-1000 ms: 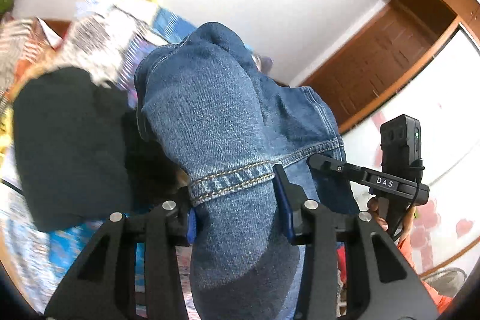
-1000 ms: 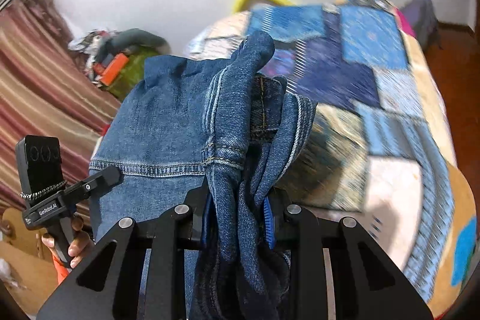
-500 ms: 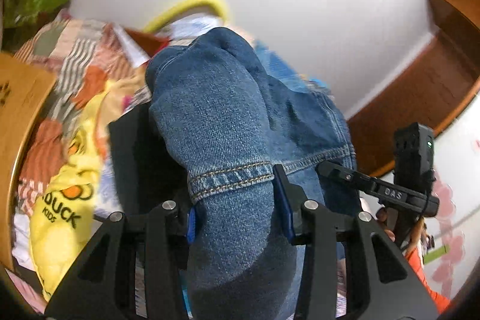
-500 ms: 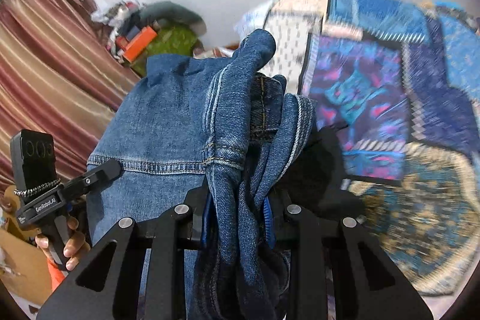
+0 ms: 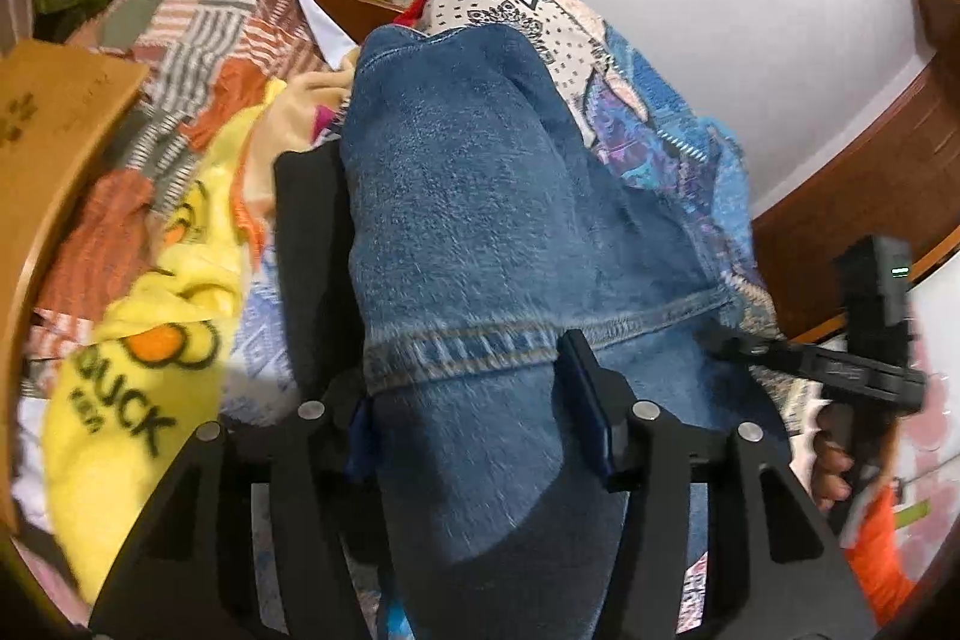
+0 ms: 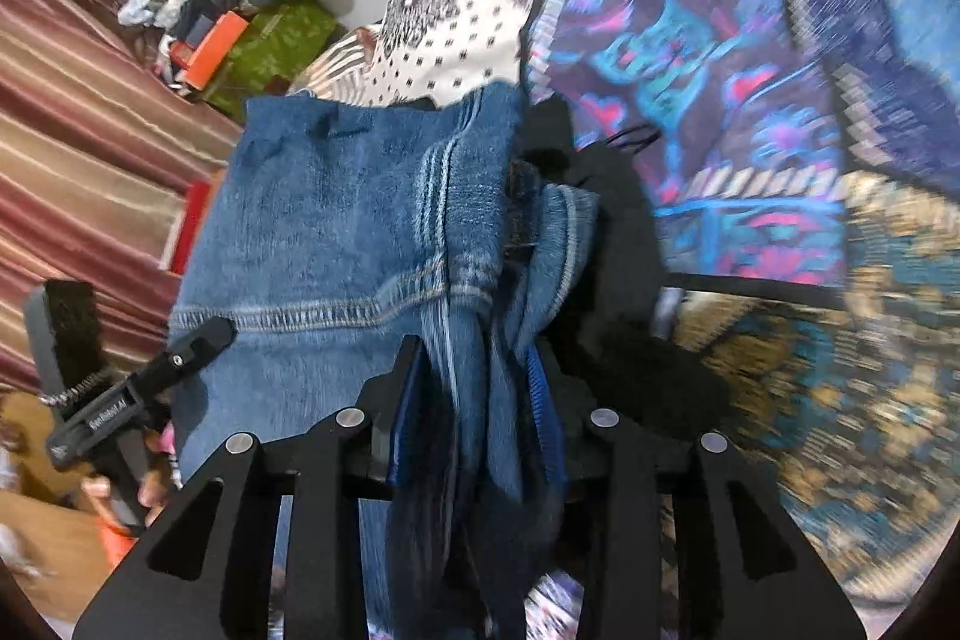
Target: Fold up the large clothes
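A bed covered by a patchwork quilt of blue, purple and cream printed squares [image 6: 708, 58] fills most of both wrist views, blurred toward the right edge of the right view. Over it, a large pair of blue denim jeans with pale contrast stitching [image 5: 480, 196] is seen stretched between the two claws, its far end lying on the quilt and its stitched hem running across just ahead of the fingers. A black garment [image 5: 312, 244] is seen beneath the denim, showing at its left edge in the left view and at its right edge in the right view. A yellow fleece blanket printed with a duck and black lettering [image 5: 150, 340] is spread to the left of it, beside striped orange and grey bedding [image 5: 198, 40].

The left claw [image 5: 474, 400] is seen with a broad, smooth fold of denim between its blue pads; its jaws are opening, and the right pad appears to stand just clear of the cloth. The right claw [image 6: 474, 394] is seen with a bunched, twisted wad of denim filling the gap between its pads; its jaws are opening too, and whether the pads press on the cloth cannot be told.
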`<state>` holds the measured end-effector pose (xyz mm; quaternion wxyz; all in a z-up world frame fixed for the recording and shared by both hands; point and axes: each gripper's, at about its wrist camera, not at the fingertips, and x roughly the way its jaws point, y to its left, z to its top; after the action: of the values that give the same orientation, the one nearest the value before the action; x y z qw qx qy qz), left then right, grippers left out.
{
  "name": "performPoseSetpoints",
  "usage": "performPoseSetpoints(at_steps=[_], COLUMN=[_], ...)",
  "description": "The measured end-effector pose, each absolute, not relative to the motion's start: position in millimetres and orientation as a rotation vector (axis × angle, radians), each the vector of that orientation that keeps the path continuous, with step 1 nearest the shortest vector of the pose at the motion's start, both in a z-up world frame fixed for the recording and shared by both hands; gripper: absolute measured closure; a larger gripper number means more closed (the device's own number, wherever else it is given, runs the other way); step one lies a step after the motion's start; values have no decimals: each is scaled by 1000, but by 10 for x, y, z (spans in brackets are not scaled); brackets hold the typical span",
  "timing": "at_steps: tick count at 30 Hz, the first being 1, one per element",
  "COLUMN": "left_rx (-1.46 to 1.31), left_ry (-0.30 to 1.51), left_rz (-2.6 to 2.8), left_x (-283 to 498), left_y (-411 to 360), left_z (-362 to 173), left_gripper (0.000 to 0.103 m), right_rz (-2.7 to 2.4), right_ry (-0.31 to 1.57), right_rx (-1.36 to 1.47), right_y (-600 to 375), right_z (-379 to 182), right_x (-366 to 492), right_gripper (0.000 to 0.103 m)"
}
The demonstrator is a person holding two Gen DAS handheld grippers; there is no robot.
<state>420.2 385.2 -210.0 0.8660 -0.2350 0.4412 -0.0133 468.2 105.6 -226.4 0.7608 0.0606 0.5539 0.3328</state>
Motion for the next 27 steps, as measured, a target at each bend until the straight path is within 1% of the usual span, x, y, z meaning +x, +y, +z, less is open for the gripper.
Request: performPoseSetpoints(at_steps=[4, 8, 13, 19, 23, 27], left_rx=[-445, -436, -352, -180, -95, -80], left_ry=[937, 879, 737, 511, 348, 221], left_rz=[29, 24, 26, 2, 17, 67], left_x=[4048, 3741, 3197, 2313, 1662, 1104], left_y=[3784, 3692, 3360, 2682, 2233, 1945], left_z=[-1899, -1522, -725, 138, 467, 562], left_gripper=[50, 50, 50, 50, 50, 49], right_rz=[710, 704, 711, 764, 784, 755], right_ry=[1100, 985, 829, 591, 419, 263], right_rx=[78, 85, 91, 66, 64, 61], right_y=[906, 726, 659, 419, 214, 24], right_z=[-1854, -1323, -663, 43, 327, 445], right_x=[4412, 4105, 3654, 2730, 2093, 1526], right_gripper=[70, 70, 70, 70, 70, 70])
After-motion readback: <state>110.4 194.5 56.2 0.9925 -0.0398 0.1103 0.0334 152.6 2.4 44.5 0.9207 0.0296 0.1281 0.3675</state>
